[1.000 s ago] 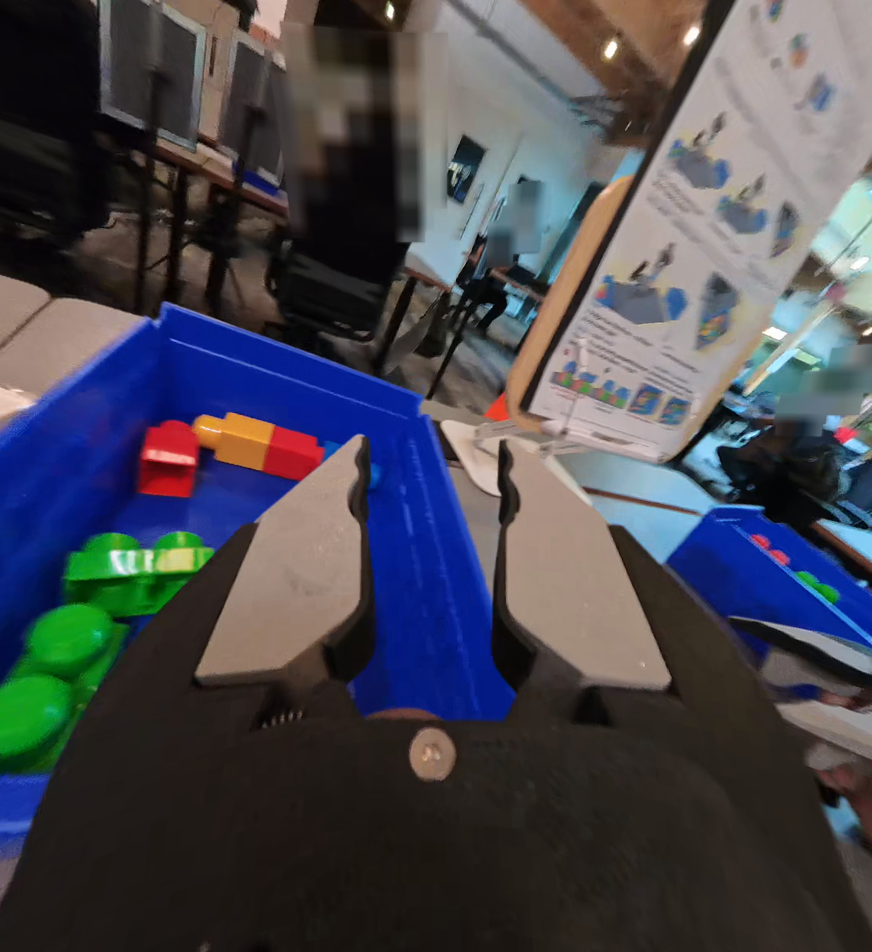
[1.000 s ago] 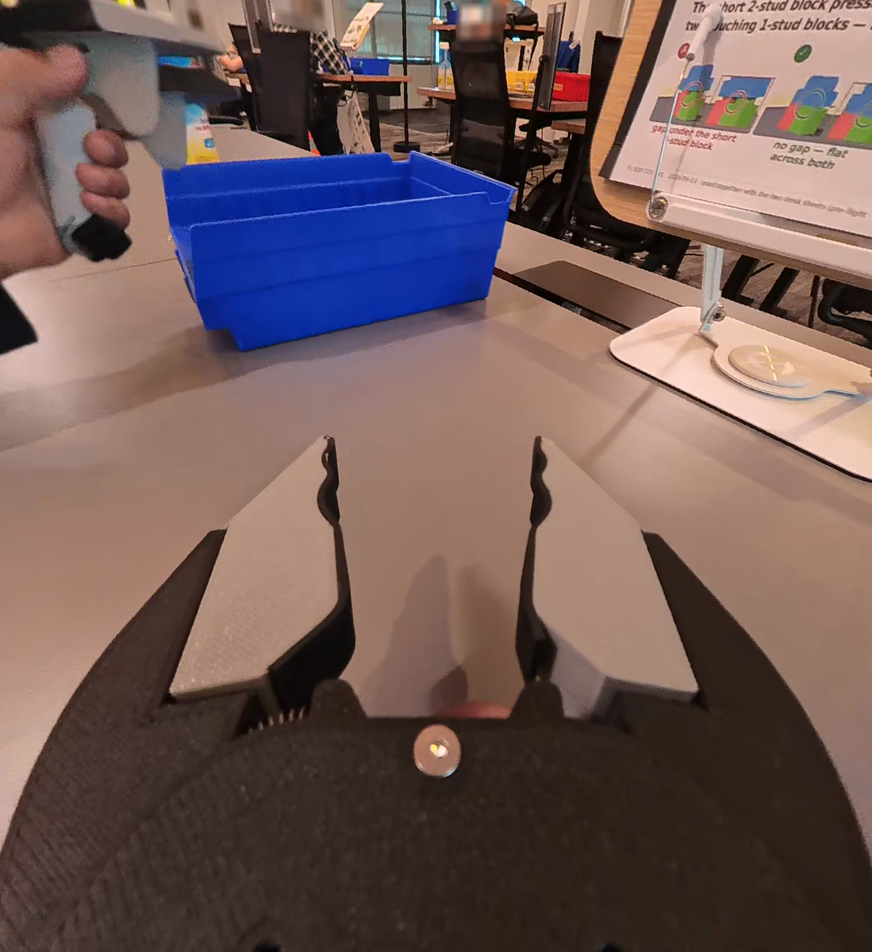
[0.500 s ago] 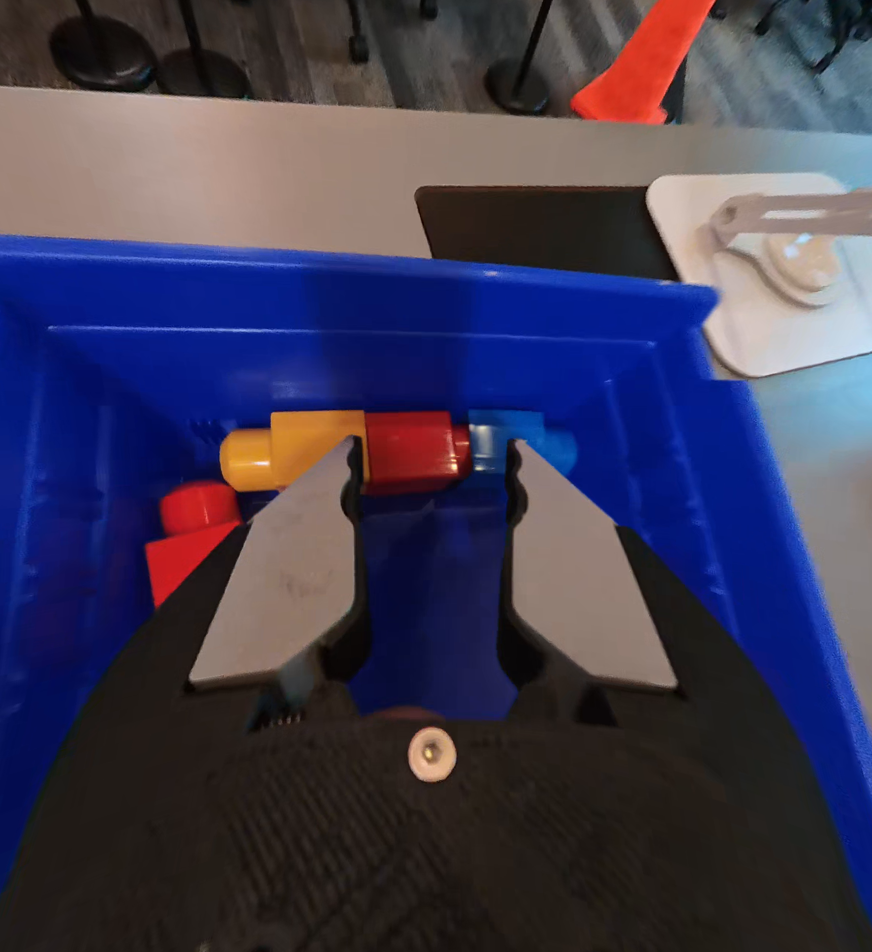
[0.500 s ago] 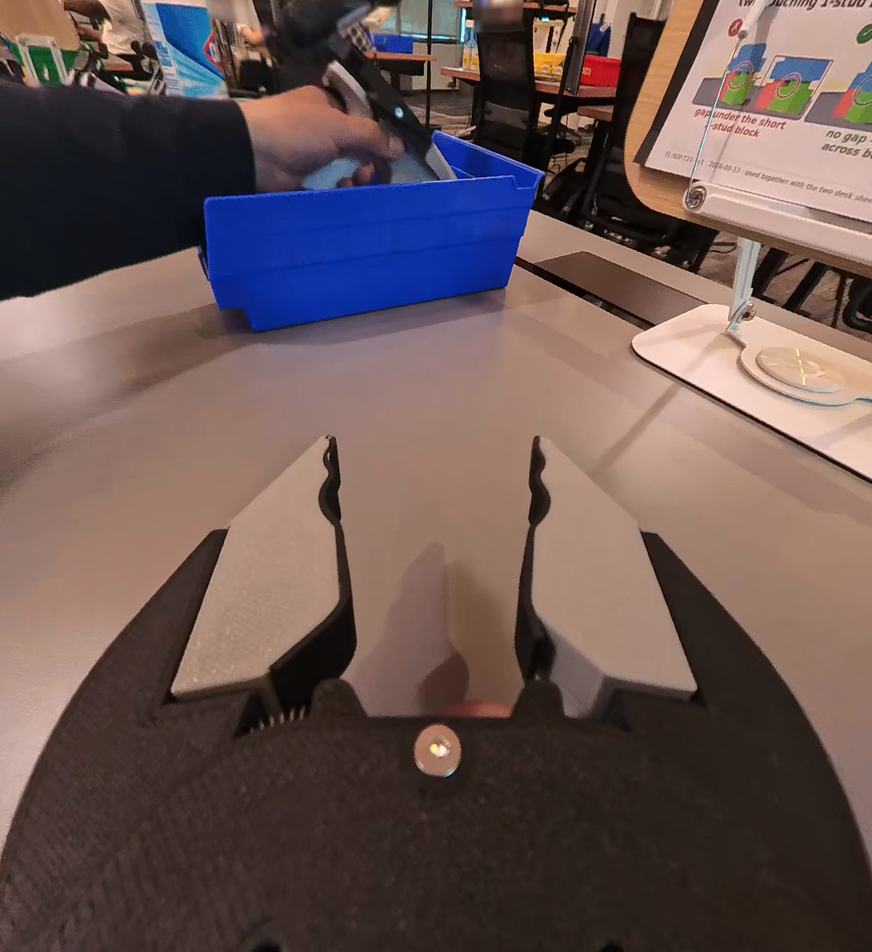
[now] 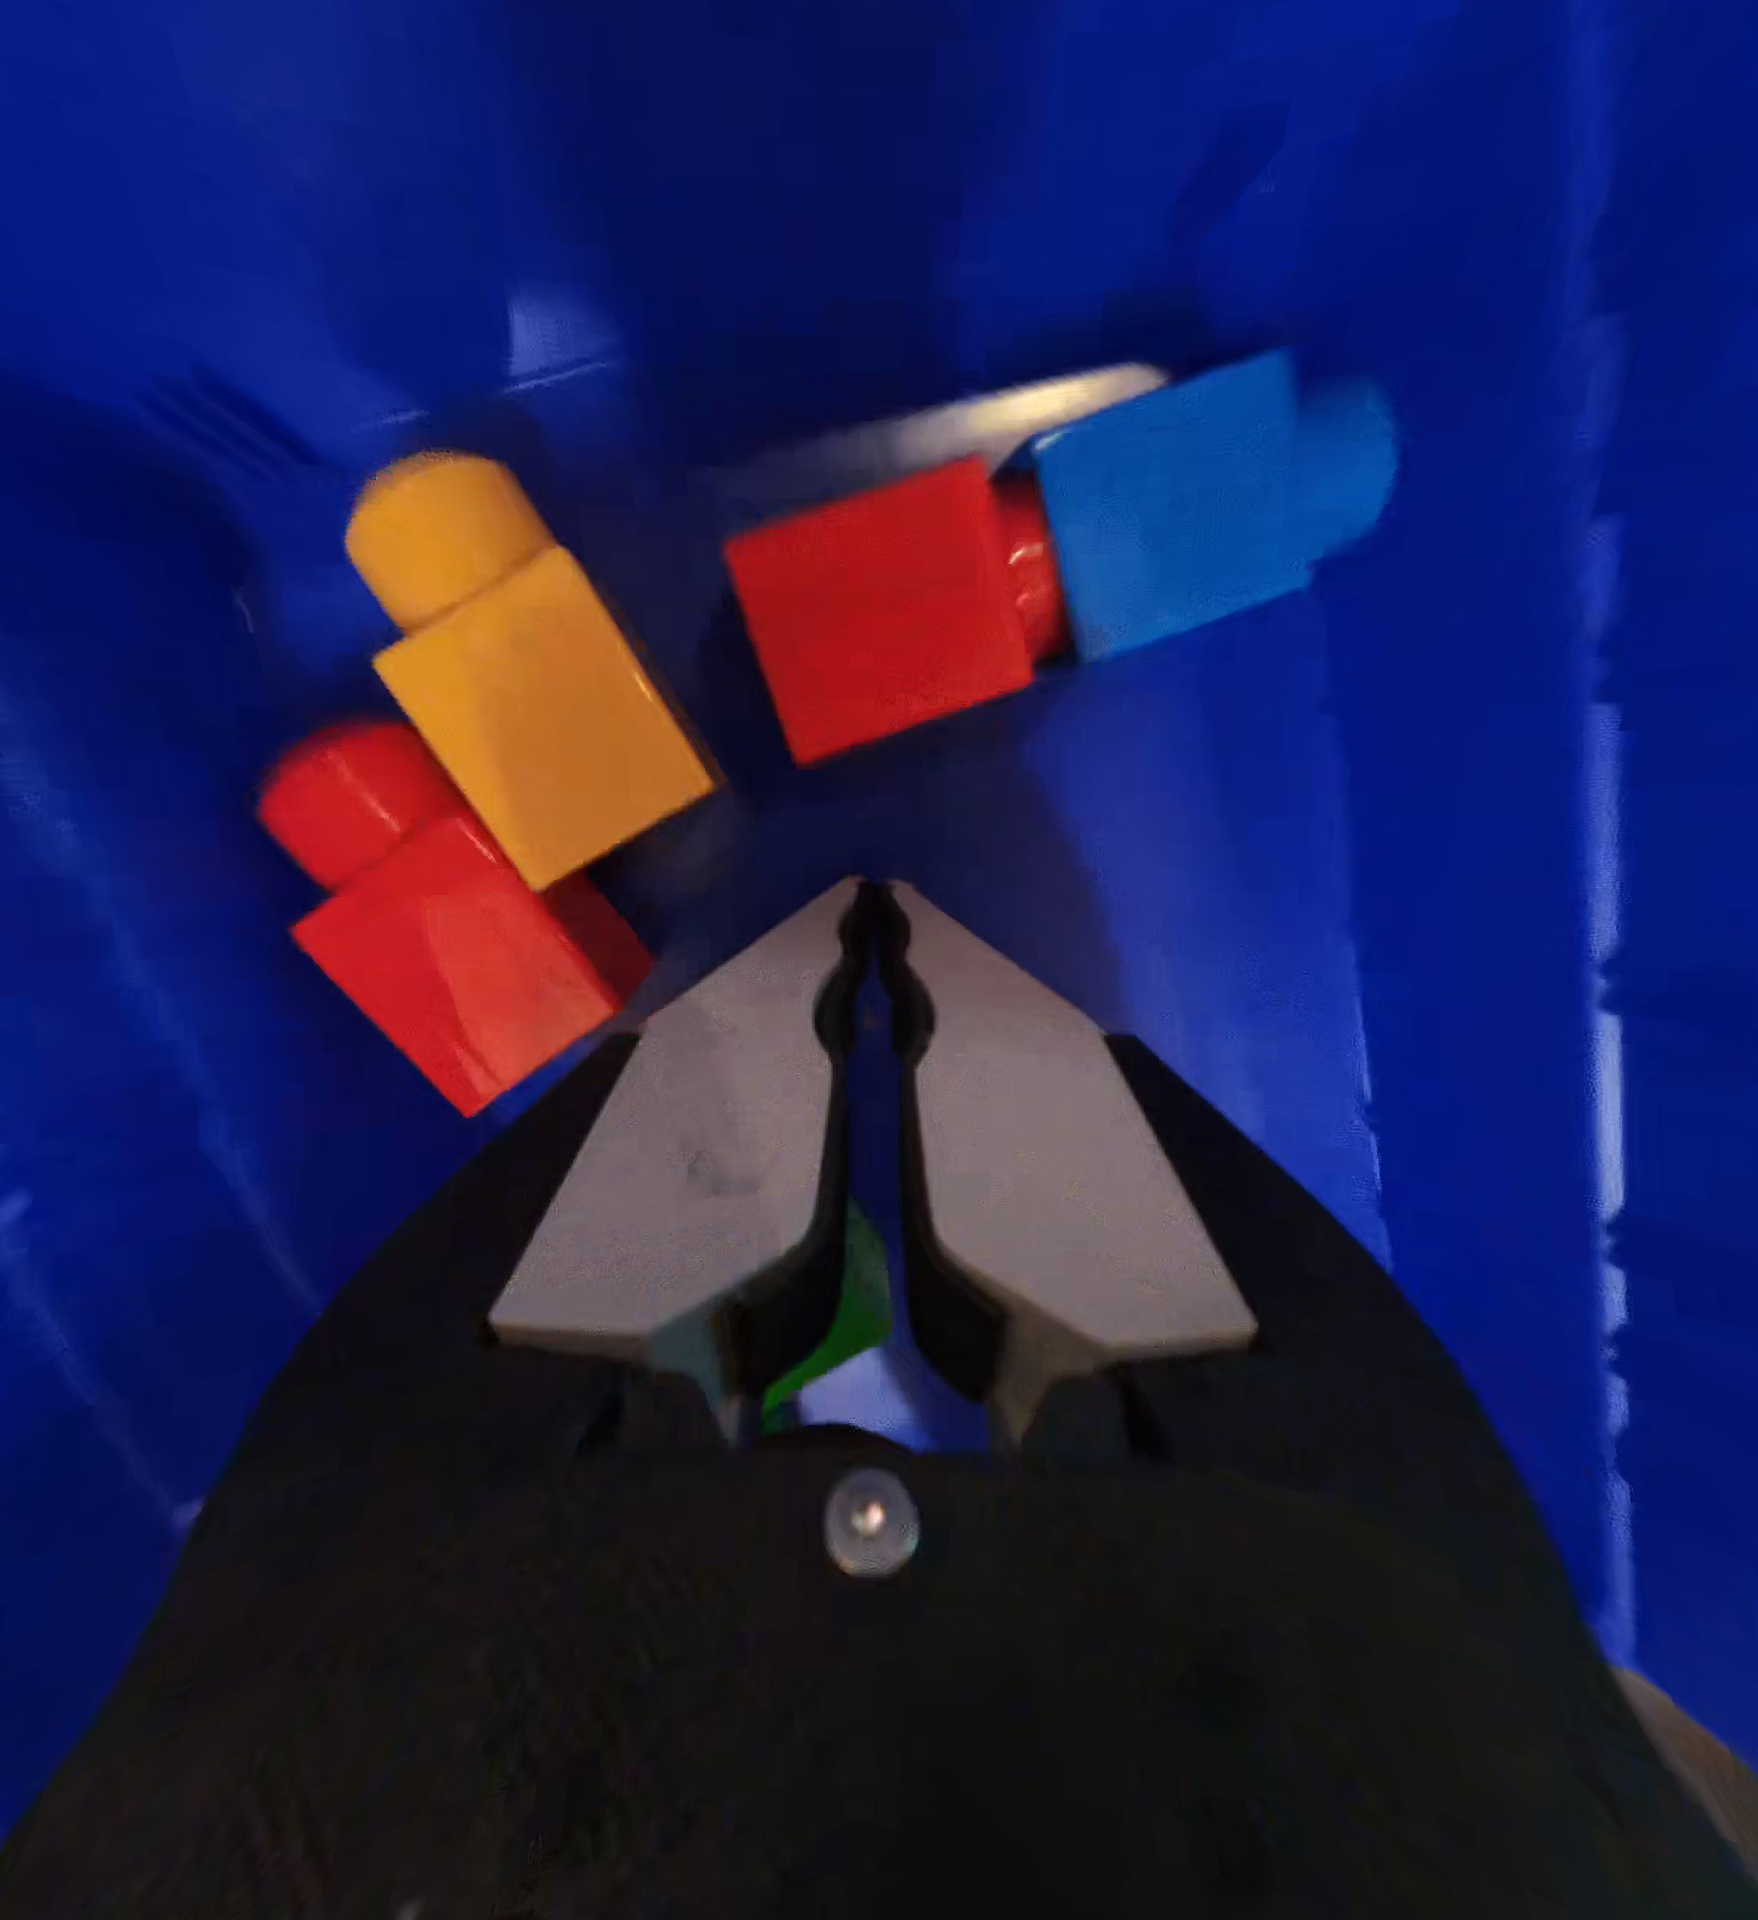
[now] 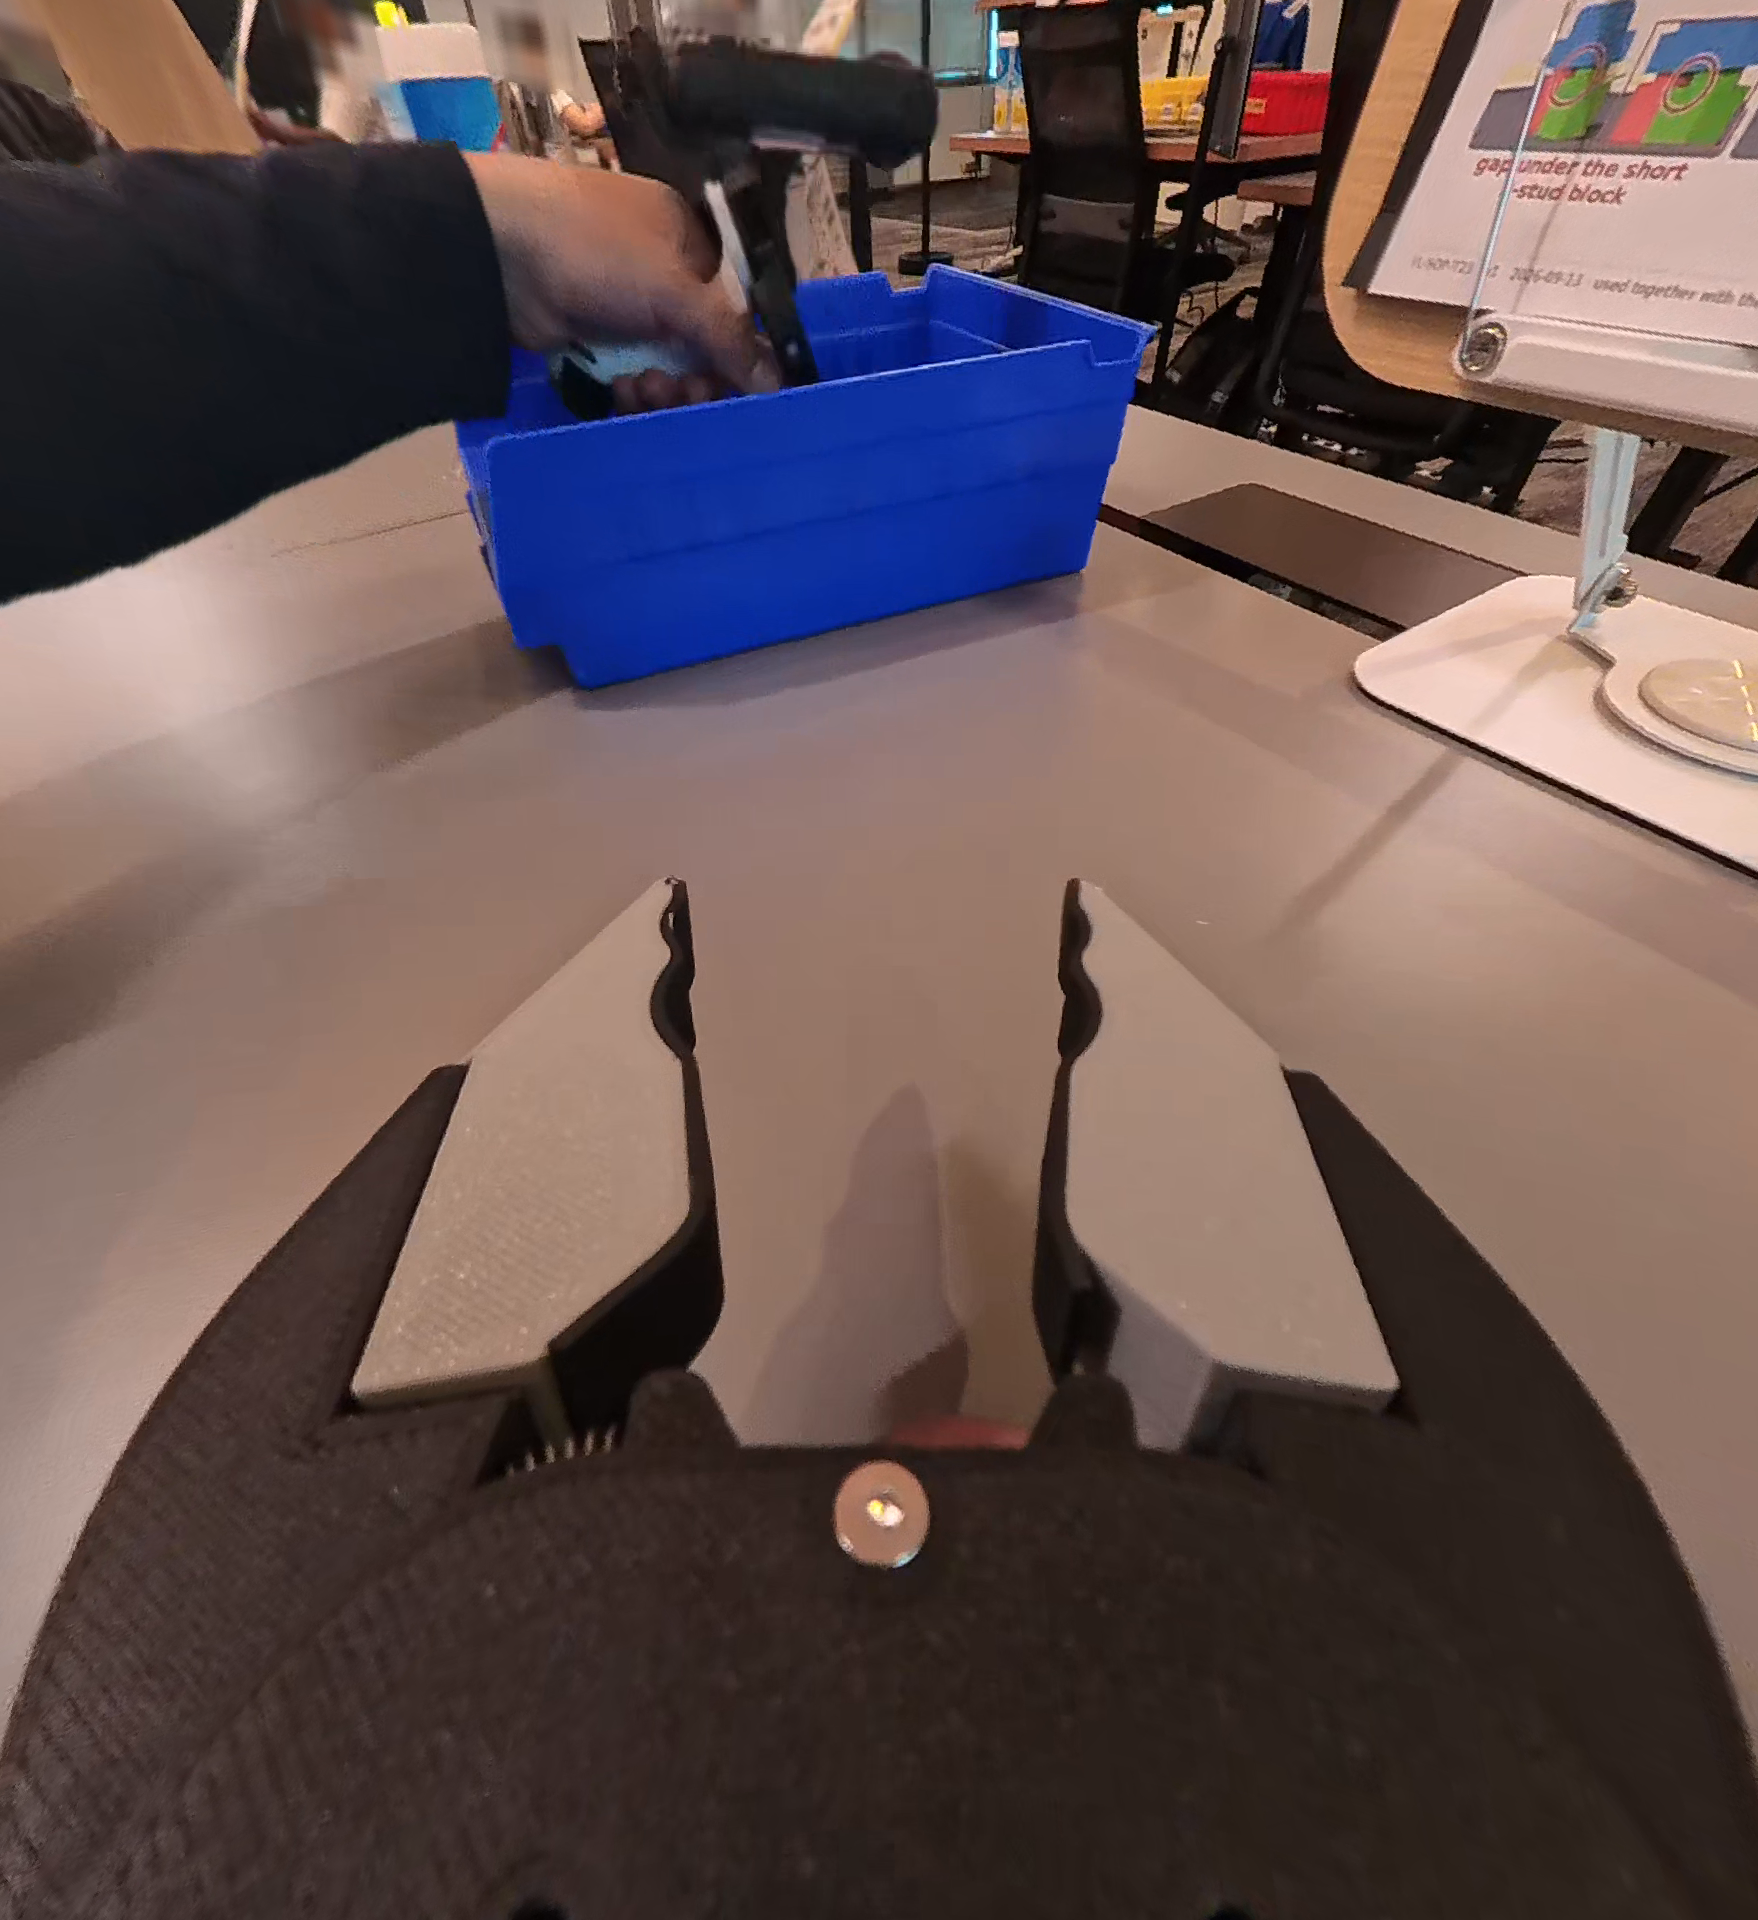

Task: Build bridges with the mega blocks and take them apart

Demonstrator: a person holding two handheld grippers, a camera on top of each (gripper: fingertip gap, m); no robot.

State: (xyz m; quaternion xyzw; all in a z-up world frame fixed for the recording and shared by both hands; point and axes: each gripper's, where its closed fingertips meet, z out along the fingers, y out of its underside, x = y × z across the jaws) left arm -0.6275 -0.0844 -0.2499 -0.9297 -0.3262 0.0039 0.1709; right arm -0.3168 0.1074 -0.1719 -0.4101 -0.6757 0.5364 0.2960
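Observation:
In the left wrist view my left gripper [image 5: 870, 896] is down inside the blue bin [image 5: 1477, 1039], shut with its tips together and nothing between them. Just past the tips lie a yellow block [image 5: 532, 707], a red block [image 5: 439, 935] under its corner, and a second red block [image 5: 885, 603] joined to a blue block [image 5: 1187, 499]. A bit of green [image 5: 854, 1320] shows through the gap at the finger bases. My right gripper [image 6: 875, 894] is open and empty, low over the grey table [image 6: 854, 810], short of the bin [image 6: 802, 520]. The hand holding the left gripper [image 6: 626, 281] reaches into that bin.
An instruction board on a stand with a white base [image 6: 1581, 707] is at the right of the table. A black panel [image 6: 1301, 540] lies flush in the table behind the bin. Chairs and other tables stand beyond the far edge.
My left gripper has dropped into the bin and gone from open to shut. The yellow block has come apart from the red and blue pair. The right gripper stays open, hardly moved.

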